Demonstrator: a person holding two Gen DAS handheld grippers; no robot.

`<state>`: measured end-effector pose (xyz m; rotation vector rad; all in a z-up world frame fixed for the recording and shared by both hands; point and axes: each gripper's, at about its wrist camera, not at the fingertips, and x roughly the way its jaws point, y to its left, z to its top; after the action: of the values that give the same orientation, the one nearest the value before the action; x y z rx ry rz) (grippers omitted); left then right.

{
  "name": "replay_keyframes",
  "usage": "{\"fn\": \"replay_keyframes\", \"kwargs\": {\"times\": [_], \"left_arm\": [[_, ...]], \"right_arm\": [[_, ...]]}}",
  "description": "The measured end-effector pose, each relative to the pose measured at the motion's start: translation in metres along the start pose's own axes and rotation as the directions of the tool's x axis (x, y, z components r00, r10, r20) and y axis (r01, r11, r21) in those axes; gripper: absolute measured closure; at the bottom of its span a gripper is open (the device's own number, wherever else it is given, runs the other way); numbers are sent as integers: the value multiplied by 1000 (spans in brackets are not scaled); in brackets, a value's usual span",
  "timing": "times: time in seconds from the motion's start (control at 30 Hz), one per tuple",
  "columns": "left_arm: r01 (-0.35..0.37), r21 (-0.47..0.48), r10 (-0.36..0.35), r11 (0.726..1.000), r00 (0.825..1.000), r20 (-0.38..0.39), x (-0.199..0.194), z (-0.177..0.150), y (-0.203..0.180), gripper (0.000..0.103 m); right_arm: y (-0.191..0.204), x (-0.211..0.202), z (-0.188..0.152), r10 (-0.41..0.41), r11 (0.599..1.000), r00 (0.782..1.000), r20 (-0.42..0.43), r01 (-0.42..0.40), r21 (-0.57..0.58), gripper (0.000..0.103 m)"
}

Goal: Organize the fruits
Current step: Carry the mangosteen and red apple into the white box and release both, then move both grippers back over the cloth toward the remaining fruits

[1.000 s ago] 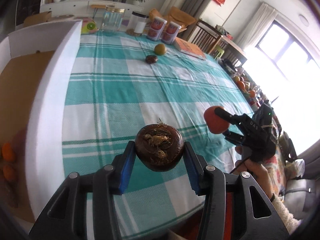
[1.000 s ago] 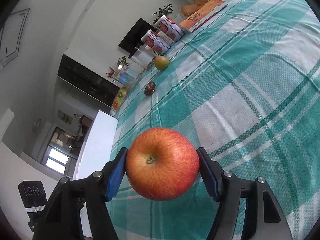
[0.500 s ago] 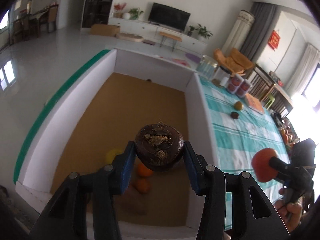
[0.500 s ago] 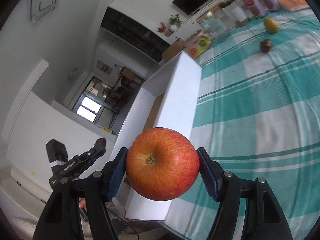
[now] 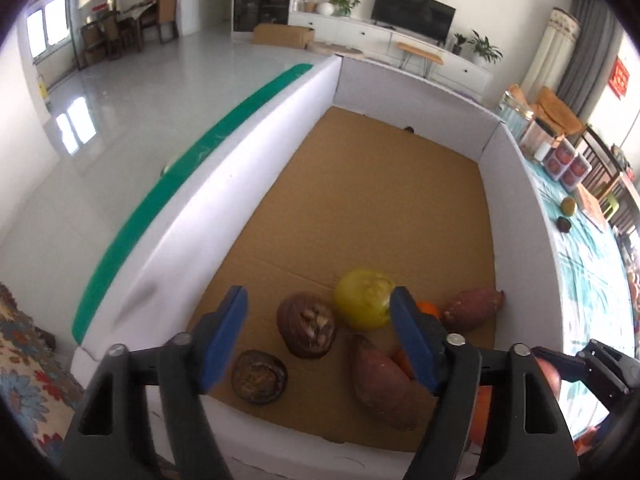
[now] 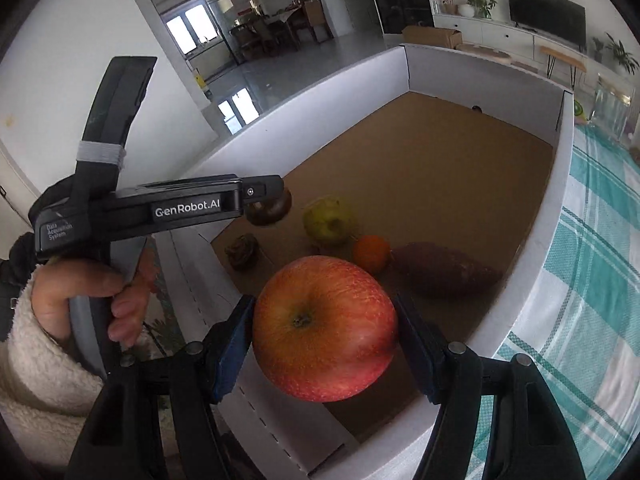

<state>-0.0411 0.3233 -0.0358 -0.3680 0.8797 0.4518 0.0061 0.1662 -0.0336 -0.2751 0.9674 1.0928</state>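
The left gripper point(image 5: 318, 340) is opening over the white box point(image 5: 248, 184); the brown fruit point(image 5: 306, 330) is sitting free between its pads. The right gripper point(image 6: 325, 344) is opening around the red apple point(image 6: 325, 328) above the box's near corner.

the left tool point(image 5: 318, 338) points down into a white-walled box point(image 5: 248, 176) with a brown cardboard floor, its blue pads spread and its jaws opening. a dark brown round fruit point(image 5: 307, 330) sits between the pads, touching neither. a second dark fruit point(image 5: 259, 377) lies near the front wall. a yellow-green fruit point(image 5: 365, 298) sits just beside the right pad, with an orange point(image 5: 428, 308) partly hidden behind it. two sweet potatoes point(image 5: 386, 384) lie in the box, one by the right wall. the right tool point(image 5: 592, 366) shows at the lower right edge, over the teal checked bench point(image 5: 588, 272).
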Motion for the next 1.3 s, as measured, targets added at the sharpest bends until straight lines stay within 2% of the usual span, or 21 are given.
{"fn": "replay_keyframes", "kwargs": {"times": [0.03, 0.07, 0.2, 0.27, 0.33, 0.4, 0.5, 0.53, 0.67, 0.7, 0.73, 0.77, 0.83, 0.87, 0.9, 0.97, 1.1, 1.3], "left_arm": [[-10, 0, 10, 1000, 1000, 18, -3, 1, -2, 25], [-13, 0, 13, 1000, 999, 35, -6, 3, -3, 25], [20, 12, -21, 1000, 992, 125, -27, 12, -26, 25], [55, 43, -62, 998, 984, 165, -38, 15, -47, 25], [112, 89, -127, 990, 975, 183, -49, 14, -72, 25], [177, 148, -202, 973, 964, 175, -58, 9, -102, 24], [276, 246, -312, 929, 942, 121, -63, -4, -153, 22], [309, 280, -345, 909, 934, 90, -62, -10, -172, 22], [430, 362, -436, 827, 897, -68, -46, -38, -244, 22], [459, 371, -456, 807, 884, -103, -40, -46, -259, 22], [477, 379, -464, 793, 876, -131, -33, -54, -272, 22], [485, 386, -466, 785, 872, -150, -25, -60, -285, 22], [490, 393, -455, 778, 871, -184, -7, -72, -308, 22], [490, 389, -449, 780, 872, -196, 3, -76, -316, 22], [490, 386, -446, 782, 872, -203, 12, -82, -321, 22], [455, 386, -406, 802, 891, -205, 31, -88, -328, 22], [399, 365, -354, 841, 916, -187, 63, -79, -337, 22], [420, 331, -395, 845, 907, -144, 100, -29, -381, 22]], "right_arm": [[0, -8, 1, -4, 1000, 1000, 29, 4, -4, 20], [-3, -18, 2, -10, 1000, 998, 65, 10, -1, 7], [-41, -77, -8, -60, 996, 971, 231, 42, 83, 3], [-77, -100, -22, -128, 982, 949, 289, 80, 172, 0], [-121, -115, -45, -235, 950, 923, 304, 153, 271, 0], [-169, -123, -74, -391, 877, 889, 238, 282, 388, 0], [-234, -135, -127, -487, 766, 862, 143, 343, 543, 0], [-250, -140, -141, -527, 731, 841, 120, 377, 569, 0], [-288, -168, -193, -683, 604, 728, 58, 517, 607, 0], [-297, -172, -204, -710, 561, 704, 35, 534, 633, 0], [-306, -180, -211, -709, 527, 705, 21, 510, 680, 0], [-309, -188, -216, -708, 519, 704, 51, 470, 713, 0], [-306, -202, -225, -744, 480, 665, 61, 469, 741, 0], [-306, -204, -227, -754, 460, 655, 44, 479, 747, 0], [-309, -203, -229, -749, 454, 662, 36, 472, 755, 0], [-314, -200, -232, -727, 449, 686, 21, 453, 770, 0], [-319, -190, -232, -715, 442, 699, -9, 461, 769, 0], [-328, -173, -233, -674, 445, 737, -53, 463, 767, 0]]}}
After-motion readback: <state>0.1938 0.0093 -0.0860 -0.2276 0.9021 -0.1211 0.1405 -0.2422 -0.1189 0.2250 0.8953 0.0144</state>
